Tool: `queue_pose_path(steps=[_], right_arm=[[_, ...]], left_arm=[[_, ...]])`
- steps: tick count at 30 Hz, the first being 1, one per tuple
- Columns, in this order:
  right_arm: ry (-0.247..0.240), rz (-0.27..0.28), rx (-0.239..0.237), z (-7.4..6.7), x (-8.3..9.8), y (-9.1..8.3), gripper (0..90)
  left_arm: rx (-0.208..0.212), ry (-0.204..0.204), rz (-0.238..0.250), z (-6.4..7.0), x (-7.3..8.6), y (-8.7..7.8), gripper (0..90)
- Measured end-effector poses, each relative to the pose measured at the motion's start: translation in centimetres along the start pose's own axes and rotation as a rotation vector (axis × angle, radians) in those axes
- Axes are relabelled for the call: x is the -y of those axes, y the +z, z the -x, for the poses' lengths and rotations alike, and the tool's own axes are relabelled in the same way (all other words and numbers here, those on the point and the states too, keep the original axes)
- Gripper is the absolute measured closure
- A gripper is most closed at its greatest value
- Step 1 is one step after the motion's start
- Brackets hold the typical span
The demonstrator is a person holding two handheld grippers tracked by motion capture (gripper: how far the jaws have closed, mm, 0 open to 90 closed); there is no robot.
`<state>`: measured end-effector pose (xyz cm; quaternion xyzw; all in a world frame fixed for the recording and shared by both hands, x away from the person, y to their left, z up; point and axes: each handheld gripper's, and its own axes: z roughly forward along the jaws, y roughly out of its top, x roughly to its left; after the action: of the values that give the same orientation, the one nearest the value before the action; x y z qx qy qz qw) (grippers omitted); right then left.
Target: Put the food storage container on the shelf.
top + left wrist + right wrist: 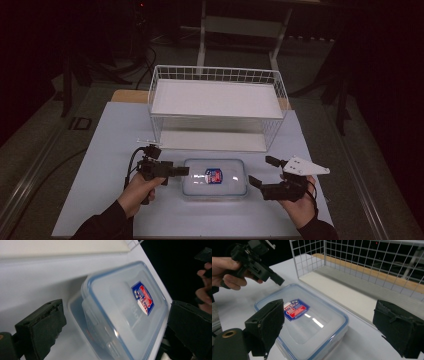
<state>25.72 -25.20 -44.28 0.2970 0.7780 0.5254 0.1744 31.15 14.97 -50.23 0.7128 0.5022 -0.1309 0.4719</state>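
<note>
One clear lidded container point(215, 178) lies on the white table point(105, 170), with two grippers flanking it and one wire rack point(218, 107) behind it. Left of the container, the left gripper point(181, 171) reaches its near edge, its jaws spread wide and empty. Right of it, the right gripper point(261, 172) sits just apart, jaws likewise gaping. The left gripper view adds the blue lid seal point(93, 300) and the red-and-blue label point(143, 298) close up; the right gripper view shows the rack's lower shelf point(347, 293).
</note>
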Motion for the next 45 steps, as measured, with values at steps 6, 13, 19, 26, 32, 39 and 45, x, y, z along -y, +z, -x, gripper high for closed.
queue_pose_path(steps=[6,13,19,26,32,39,45], right_arm=[[0.056,-0.038,-0.026,0.2,0.5,0.6,10.1],[0.069,-0.072,-0.039,0.2,0.9,0.9,10.2],[0.089,-0.076,-0.039,0.5,1.3,0.8,12.2],[0.127,-0.102,-0.051,0.7,1.8,1.2,13.4],[0.186,-0.149,-0.079,1.3,2.6,2.0,14.0],[0.357,-0.224,-0.154,2.8,3.6,3.3,18.7],[0.474,-0.282,-0.224,3.6,4.6,4.2,24.5]], left_arm=[[0.062,-0.088,-0.080,-1.3,0.6,1.0,5.0],[0.088,-0.143,-0.127,-2.4,1.2,1.9,17.8],[0.197,-0.203,-0.147,-3.3,1.5,2.2,34.5],[0.195,-0.187,-0.129,-3.2,1.4,1.3,50.0],[0.198,-0.147,-0.118,-2.7,1.6,1.0,52.2],[0.202,-0.062,-0.103,-1.5,2.2,0.4,56.6],[0.197,-0.019,-0.106,-1.0,2.4,0.1,57.6]])
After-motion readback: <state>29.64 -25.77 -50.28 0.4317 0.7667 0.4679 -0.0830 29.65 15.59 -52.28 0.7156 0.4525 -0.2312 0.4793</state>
